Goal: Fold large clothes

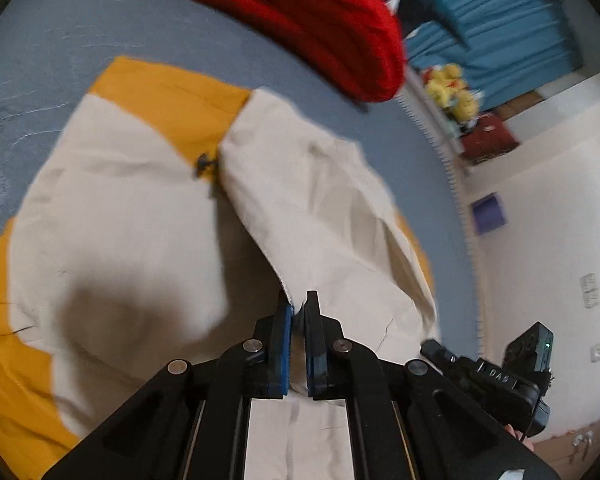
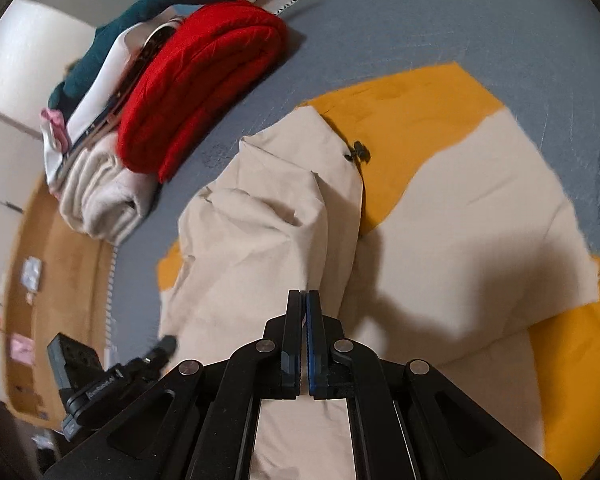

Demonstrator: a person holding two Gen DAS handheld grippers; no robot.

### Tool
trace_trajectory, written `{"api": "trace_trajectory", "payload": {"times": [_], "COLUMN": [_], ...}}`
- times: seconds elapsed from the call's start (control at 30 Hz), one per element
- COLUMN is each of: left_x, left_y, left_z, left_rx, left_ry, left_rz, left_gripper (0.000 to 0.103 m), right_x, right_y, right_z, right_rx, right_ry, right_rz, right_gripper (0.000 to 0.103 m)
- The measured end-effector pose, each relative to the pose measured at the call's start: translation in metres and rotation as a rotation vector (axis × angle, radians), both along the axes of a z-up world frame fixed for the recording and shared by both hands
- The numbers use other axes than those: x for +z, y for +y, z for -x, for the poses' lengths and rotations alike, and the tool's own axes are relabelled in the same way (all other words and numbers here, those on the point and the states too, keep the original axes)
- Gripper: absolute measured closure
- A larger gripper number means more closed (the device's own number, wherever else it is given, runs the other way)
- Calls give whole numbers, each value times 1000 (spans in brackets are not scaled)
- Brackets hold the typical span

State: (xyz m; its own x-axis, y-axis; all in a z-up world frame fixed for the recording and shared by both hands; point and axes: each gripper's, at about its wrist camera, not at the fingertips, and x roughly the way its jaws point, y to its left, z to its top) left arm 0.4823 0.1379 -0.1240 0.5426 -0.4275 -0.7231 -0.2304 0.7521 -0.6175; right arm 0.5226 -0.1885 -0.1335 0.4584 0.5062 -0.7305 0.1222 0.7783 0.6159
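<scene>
A large cream and mustard-yellow jacket (image 1: 112, 208) (image 2: 460, 216) lies spread on a blue-grey bed cover (image 1: 60, 40) (image 2: 420, 12), a black cord toggle (image 1: 204, 164) (image 2: 358, 154) near its middle. One cream part is folded over the body and rises in a ridge toward me. In the left wrist view my left gripper (image 1: 298, 306) is shut on that fold's edge. My right gripper (image 2: 304, 296) is shut on the same cream cloth in its own view. Each gripper also shows at the other view's lower corner, right gripper (image 1: 432, 346) and left gripper (image 2: 168, 344), at the cloth's near edge.
A folded red garment (image 1: 320, 28) (image 2: 196, 80) lies beyond the jacket. Beside it sits a stack of folded clothes, cream (image 2: 100, 200) and dark teal (image 2: 112, 36). The bed's fringed edge (image 1: 456, 184) drops to a pale floor. A yellow plush toy (image 1: 452, 88) sits off the bed.
</scene>
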Motion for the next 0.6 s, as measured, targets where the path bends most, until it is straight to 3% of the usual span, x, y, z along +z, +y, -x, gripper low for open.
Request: {"api": "trace_trajectory", "payload": {"times": [0.1, 0.13, 0.17, 0.23, 0.33, 0.37, 0.43, 0.47, 0.5, 0.6], "left_x": [-45, -51, -47, -23, 13, 22, 24, 21, 14, -10], "left_y": [-11, -12, -12, -15, -18, -20, -31, -38, -48, -78], "left_z": [-5, -3, -2, -4, 3, 8, 12, 10, 10, 5], "left_rx": [-68, -62, -51, -54, -21, -19, -79, -110, -157, -276], "left_ry": [238, 263, 252, 187, 56, 11, -26, -23, -13, 51], "left_rz": [-77, -89, -95, -163, -302, -331, -305, -282, -246, -173], "left_gripper": [96, 96, 95, 93, 75, 73, 73, 73, 73, 73], "right_x": [-24, -34, -48, -52, -22, -11, 8, 15, 17, 4], "right_y": [7, 9, 10, 6, 1, 1, 3, 8, 12, 20], "right_z": [-3, -3, -3, -2, -2, -3, -3, -4, -6, -12], "right_rx": [11, 22, 22, -2, -59, -70, -61, -33, -7, 37], "right_ry": [112, 158, 217, 241, 109, 58, -41, -82, -93, -47], "right_rz": [150, 196, 213, 201, 238, 237, 229, 222, 213, 182], "right_gripper": [101, 101, 101, 100, 98, 95, 78, 52, 33, 33]}}
